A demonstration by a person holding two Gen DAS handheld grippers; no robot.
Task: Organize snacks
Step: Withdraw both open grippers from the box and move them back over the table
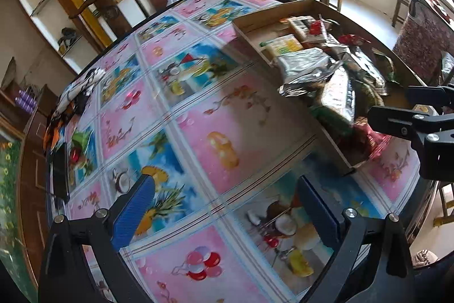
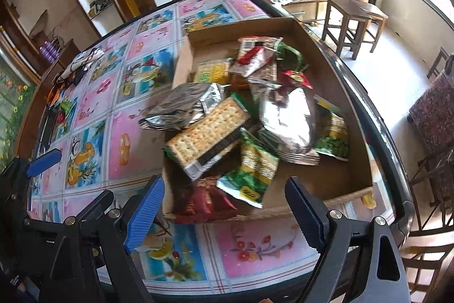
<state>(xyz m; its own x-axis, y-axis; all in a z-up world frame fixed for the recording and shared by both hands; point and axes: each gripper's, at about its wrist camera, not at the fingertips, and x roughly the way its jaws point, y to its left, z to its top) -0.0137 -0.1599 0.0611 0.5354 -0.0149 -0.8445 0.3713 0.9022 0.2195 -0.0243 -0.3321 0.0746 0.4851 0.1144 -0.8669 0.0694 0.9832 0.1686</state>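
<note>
the snack packets (image 2: 241, 115) lie heaped in the cardboard box (image 2: 334, 67) on the table (image 2: 93, 104), one silver bag (image 2: 181, 107) overhanging its wall, while the left gripper (image 1: 227, 206) and right gripper (image 2: 224, 212) hover spread and empty, which fits sorting either underway or done.

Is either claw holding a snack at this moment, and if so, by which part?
Nothing is held. The left claw is open over bare tablecloth, and the right claw is open, short of the snack box, with no packet between its fingers.
</note>
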